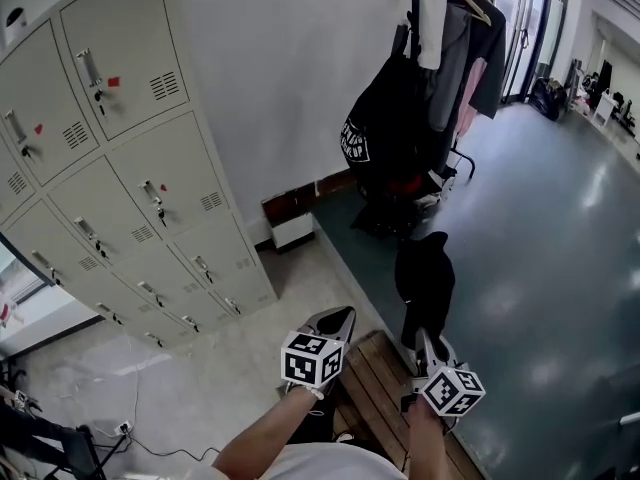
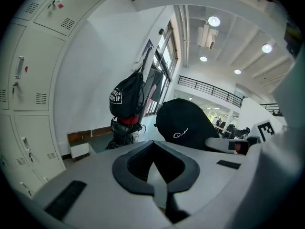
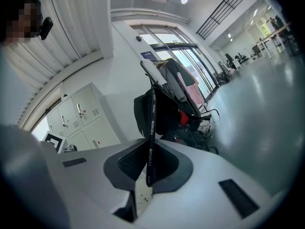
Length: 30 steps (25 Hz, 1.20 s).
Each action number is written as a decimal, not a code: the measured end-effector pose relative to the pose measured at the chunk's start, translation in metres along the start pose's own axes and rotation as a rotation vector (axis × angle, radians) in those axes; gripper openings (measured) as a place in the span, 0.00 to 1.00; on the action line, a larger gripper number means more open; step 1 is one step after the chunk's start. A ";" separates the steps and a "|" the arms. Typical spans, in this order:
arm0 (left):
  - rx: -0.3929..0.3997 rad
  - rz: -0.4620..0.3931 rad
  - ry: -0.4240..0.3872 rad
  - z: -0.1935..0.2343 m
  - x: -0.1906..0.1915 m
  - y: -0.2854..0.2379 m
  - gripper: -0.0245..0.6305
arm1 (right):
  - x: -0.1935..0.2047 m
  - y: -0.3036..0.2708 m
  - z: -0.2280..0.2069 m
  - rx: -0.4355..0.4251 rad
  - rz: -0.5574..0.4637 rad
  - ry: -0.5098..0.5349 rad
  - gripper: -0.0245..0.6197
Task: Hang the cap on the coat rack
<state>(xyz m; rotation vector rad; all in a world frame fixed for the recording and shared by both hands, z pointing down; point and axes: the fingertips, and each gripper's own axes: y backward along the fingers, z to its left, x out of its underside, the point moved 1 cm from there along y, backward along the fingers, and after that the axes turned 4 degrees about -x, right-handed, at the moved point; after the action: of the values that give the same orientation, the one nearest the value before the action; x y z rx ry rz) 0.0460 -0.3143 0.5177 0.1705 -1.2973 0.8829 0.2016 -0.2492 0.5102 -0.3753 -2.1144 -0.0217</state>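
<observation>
**Task status**

1. Pick-up: complete. The right gripper [image 1: 425, 344] has its jaws closed on the rear strap [image 3: 150, 142] of the cap [image 1: 424, 273]. The right gripper view shows the strap pinched upright between the pads. In the head view the black cap stands above those jaws.
2. Left gripper [image 1: 335, 321]: the jaws are together with nothing between them. It takes no part in the grip and sits beside the right gripper, on its left.
3. Approach: judged incomplete. The coat rack [image 1: 414, 8] stands ahead, well apart from the cap, with open floor between them.
4. Hanging: not done. The cap touches no peg or hook. The rack already bears a black backpack [image 1: 385, 128] and several garments, so a free hook has to be found; none can be made out from here.
5. Release: outstanding.

**Writing and labels**

- Strap: the word "FASHION" is printed lengthwise in white, legible in the right gripper view.
- Cap: white script embroidery shows in the left gripper view; it is too small to read.
- Backpack: a white printed patch is present; its text cannot be read in full.
- Lockers [image 1: 120, 168]: small red tags on some doors, no legible text.
- Gripper cubes: black-and-white square markers only, no lettering.
</observation>
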 end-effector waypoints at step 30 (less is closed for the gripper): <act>0.167 -0.118 -0.125 0.103 -0.260 -0.196 0.04 | -0.198 -0.267 0.011 -0.028 -0.174 0.188 0.06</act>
<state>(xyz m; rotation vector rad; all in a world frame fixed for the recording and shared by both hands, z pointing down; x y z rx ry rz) 0.0932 -0.6272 0.3895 0.4356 -1.3148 0.8899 0.2179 -0.5532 0.3752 -0.1965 -1.9562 -0.1814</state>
